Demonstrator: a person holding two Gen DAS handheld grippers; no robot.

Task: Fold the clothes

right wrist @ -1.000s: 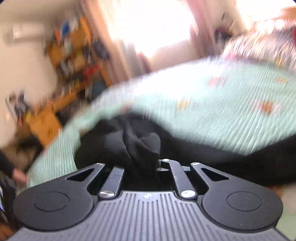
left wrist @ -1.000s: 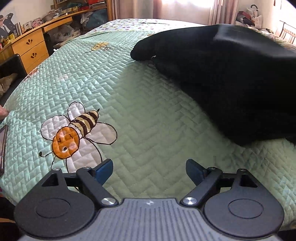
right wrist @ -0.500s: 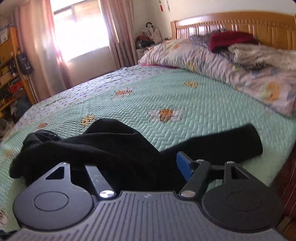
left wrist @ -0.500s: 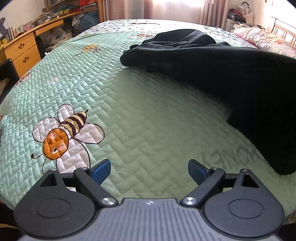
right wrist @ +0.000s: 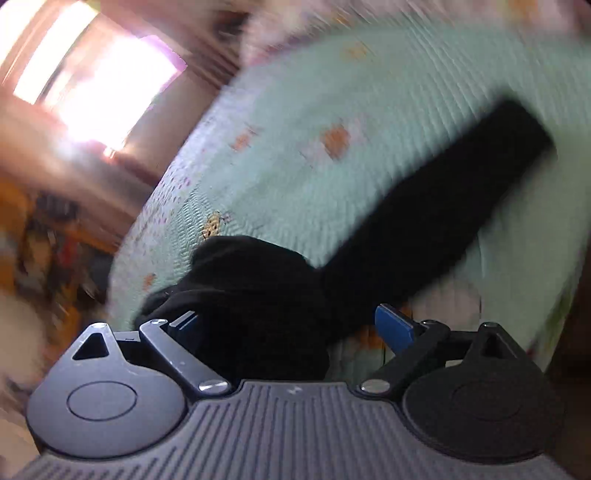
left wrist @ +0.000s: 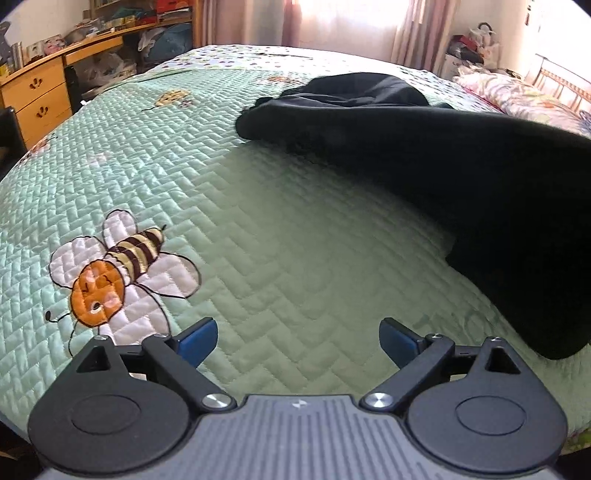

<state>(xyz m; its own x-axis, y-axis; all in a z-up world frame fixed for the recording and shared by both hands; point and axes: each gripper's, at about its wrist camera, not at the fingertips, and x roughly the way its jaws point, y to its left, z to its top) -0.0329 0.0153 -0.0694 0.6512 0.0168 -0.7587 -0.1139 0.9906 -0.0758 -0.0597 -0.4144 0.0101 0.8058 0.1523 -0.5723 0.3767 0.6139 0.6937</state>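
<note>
The left hand-held gripper (left wrist: 297,341) hangs low over the near part of the bed (left wrist: 280,236), its blue-padded fingers spread wide with only green quilted cover between them. Ahead of it lies a broad bare stretch of quilt, bounded on the left by the embroidered bee (left wrist: 122,266) and on the right by the black garment (left wrist: 461,166), which runs from a bunched end near the middle of the bed down to a rounded end close to the near right edge. Beyond the bed's left edge stands a wooden drawer unit (left wrist: 37,103) under cluttered shelves; curtains (left wrist: 351,29) hang past the far edge, and patterned bedding (left wrist: 517,96) lies at the far right. The right hand-held gripper (right wrist: 286,326) is also spread apart. Its view is badly smeared, but black cloth (right wrist: 258,288) seems to lie heaped between and just ahead of the fingers, nearer the left pad, with neither pad pressed on it; a long dark strip of the same garment stretches away to the upper right across the quilt toward the bed's right edge.
</note>
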